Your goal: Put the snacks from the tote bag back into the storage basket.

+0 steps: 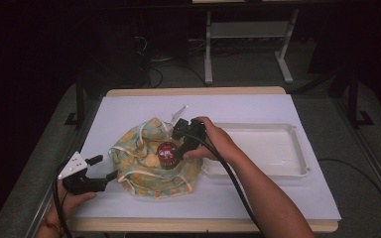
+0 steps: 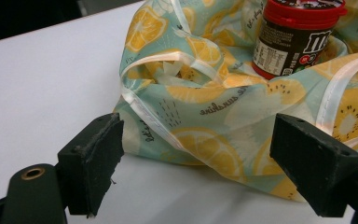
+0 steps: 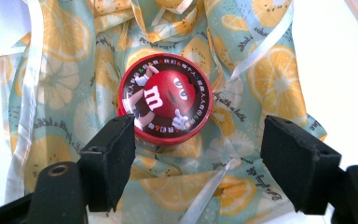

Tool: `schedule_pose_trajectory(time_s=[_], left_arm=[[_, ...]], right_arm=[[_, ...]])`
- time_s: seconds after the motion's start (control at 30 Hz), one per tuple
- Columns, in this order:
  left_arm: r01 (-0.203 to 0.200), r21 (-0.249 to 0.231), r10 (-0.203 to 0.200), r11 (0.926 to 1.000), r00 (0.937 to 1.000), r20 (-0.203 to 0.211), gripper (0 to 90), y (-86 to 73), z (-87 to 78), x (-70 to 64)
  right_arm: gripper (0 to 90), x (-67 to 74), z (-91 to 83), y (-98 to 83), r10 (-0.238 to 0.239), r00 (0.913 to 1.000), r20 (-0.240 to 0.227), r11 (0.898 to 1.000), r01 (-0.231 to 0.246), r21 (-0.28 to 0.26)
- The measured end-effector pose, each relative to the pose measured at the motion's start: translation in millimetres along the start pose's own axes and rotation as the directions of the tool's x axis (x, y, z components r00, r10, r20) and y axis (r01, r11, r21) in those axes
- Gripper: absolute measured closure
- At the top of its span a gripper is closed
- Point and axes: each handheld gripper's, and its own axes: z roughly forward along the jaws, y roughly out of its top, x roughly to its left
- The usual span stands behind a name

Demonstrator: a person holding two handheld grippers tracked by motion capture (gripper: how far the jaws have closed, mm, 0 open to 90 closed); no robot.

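Note:
A fruit-patterned cloth bag with white ribbon straps lies crumpled on the white table top. A jar with a red M&M's lid stands upright on the cloth. My right gripper hovers just above and to the right of the jar, open. In the right gripper view the lid sits just beyond the spread jaws of my right gripper. My left gripper is open at the cloth's left edge. In the left gripper view, my left gripper frames the cloth's hem, with the jar behind.
A shallow white tray sits to the right of the cloth, its left rim close to the right hand. The white table sheet is bare in front and at the far side. Table legs and cables stand on the dark floor beyond.

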Motion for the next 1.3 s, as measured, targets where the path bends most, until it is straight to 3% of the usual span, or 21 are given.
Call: schedule_pose_trajectory(time_s=[1.3], left_arm=[[-0.006,0.021,0.006,0.9998,1.0000,0.003,16.9,-1.1,3.1,-0.7]], right_arm=[[26.0,-13.0,-33.8,-38.4,0.026,0.9967,0.077,0.999,-0.023,-0.039]])
